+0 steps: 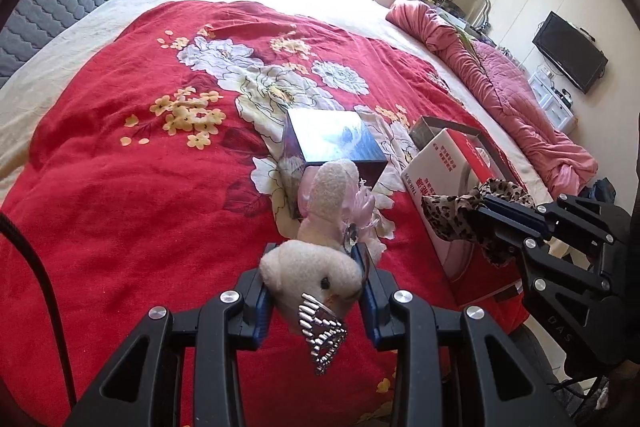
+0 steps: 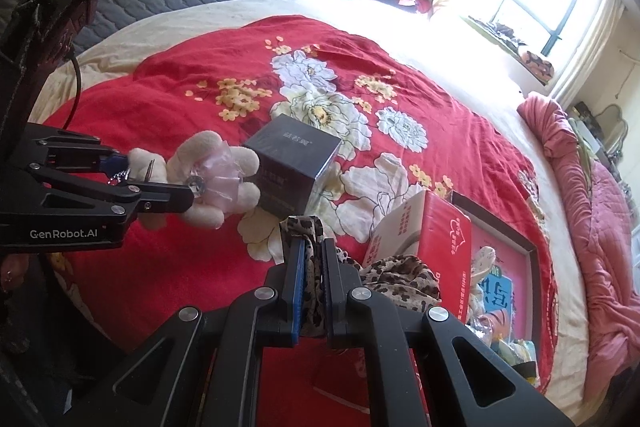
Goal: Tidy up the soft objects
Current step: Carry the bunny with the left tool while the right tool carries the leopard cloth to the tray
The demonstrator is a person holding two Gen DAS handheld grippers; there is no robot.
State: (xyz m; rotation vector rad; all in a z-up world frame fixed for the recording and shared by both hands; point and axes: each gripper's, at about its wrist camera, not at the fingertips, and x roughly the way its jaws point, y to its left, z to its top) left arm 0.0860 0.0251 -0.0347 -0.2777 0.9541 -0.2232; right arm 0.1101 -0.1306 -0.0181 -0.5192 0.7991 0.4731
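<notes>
Both hands are loaded here. The left gripper [image 1: 316, 279] squeezes the plush bear [image 1: 316, 267] by its head, jaws partly closed on it, body dangling clear of the red blanket [image 1: 120, 187], which looks like a carry grip. The right gripper [image 2: 310, 267] pinches the leopard scarf [image 2: 308, 227] nearly shut, its tail draping towards the red carton [image 2: 436, 231]. The dark box [image 2: 296, 163] sits beyond on the blanket. Whether the bear goes in the carton, I can't tell; the carton's inside is hidden, and the framed tray [image 2: 528, 251] beside it runs out of view.
</notes>
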